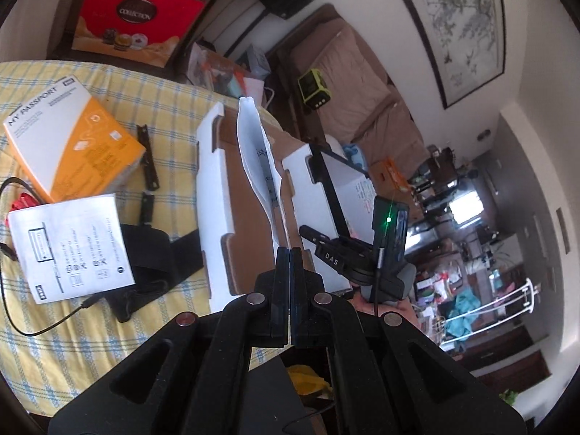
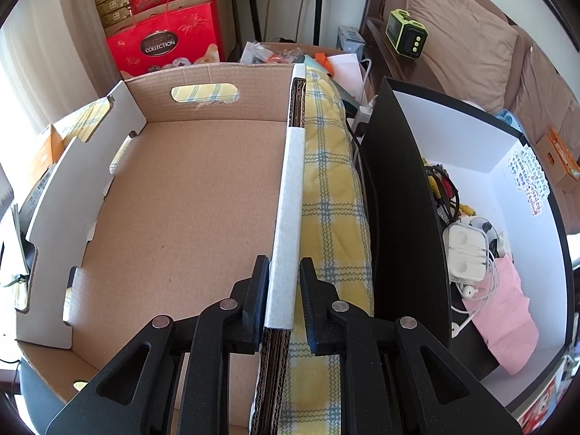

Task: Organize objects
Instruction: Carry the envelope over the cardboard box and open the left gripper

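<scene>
My left gripper (image 1: pixel 289 253) is shut on a white sheet of paper (image 1: pixel 257 156), held upright above the empty cardboard box (image 1: pixel 246 195). My right gripper (image 2: pixel 284 272) straddles the box's white-edged right wall (image 2: pixel 290 195); its jaws stand on either side and seem to clamp it. The box's bare brown floor (image 2: pixel 188 210) fills the right wrist view. The right gripper also shows in the left wrist view (image 1: pixel 308 232). On the yellow checked tablecloth (image 1: pixel 54 326) lie an orange "My Passport" box (image 1: pixel 72 137), a white leaflet (image 1: pixel 69 243), a black pouch (image 1: pixel 145 253) and a black cable (image 1: pixel 43 326).
A black-and-white storage box (image 2: pixel 489 152) to the right of the cardboard box holds white earphones (image 2: pixel 467 250), cables and a pink pouch (image 2: pixel 504 315). Red gift boxes (image 2: pixel 166 40), speaker stands and a sofa with brown cushions (image 2: pixel 464 36) stand beyond the table.
</scene>
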A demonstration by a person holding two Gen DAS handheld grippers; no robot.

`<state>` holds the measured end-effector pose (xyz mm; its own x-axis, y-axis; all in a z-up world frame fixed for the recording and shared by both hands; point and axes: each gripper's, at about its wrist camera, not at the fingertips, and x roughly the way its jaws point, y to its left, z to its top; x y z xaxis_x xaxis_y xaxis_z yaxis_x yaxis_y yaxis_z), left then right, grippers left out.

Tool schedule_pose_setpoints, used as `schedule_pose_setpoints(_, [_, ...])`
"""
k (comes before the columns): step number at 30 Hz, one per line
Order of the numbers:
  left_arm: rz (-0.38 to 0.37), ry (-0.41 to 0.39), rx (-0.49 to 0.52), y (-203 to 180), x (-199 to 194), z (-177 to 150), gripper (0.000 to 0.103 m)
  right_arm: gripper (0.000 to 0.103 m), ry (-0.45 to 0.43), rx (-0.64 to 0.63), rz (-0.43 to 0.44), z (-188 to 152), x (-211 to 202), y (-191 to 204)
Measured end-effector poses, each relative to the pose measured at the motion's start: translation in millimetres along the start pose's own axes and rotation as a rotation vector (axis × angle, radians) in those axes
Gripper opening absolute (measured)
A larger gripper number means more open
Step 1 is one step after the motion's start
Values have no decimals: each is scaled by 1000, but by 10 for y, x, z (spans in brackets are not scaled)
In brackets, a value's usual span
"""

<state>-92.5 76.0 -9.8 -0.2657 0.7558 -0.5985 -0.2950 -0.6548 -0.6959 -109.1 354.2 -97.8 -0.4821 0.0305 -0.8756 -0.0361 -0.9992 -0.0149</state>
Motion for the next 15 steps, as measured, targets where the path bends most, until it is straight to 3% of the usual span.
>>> schedule_pose_setpoints(12, [43,227,84,-315,714,-109,0,21,-1,14,8,-57,-189,-31])
schedule_pose_setpoints(15, [64,262,80,-271,827,-102,0,14,-1,20,28,-70,-233,-27])
